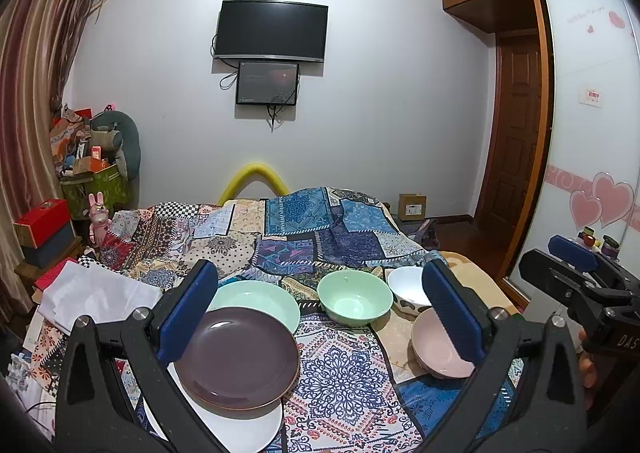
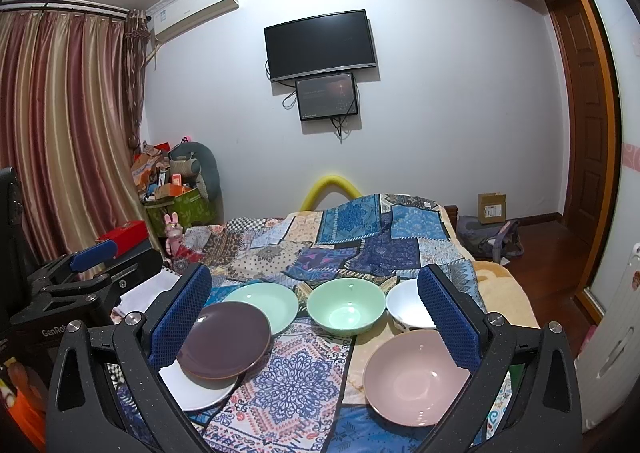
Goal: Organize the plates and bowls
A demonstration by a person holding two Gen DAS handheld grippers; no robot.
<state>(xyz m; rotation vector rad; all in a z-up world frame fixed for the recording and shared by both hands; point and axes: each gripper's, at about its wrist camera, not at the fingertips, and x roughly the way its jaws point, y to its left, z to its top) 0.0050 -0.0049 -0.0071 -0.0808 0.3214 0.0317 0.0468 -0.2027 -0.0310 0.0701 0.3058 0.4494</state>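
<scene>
On the patchwork bedspread a purple plate lies on a white plate at the near left. Behind them sits a mint plate. A mint bowl stands in the middle, with a white bowl to its right. A pink bowl rests at the near right. My left gripper hovers open over the purple plate's side, holding nothing. Over the pink bowl's side my right gripper is open and holds nothing.
White folded cloth lies at the bed's left edge beside red boxes. A cluttered green bin stands in the far left corner. To the right are a wooden floor, a cardboard box and a wardrobe door.
</scene>
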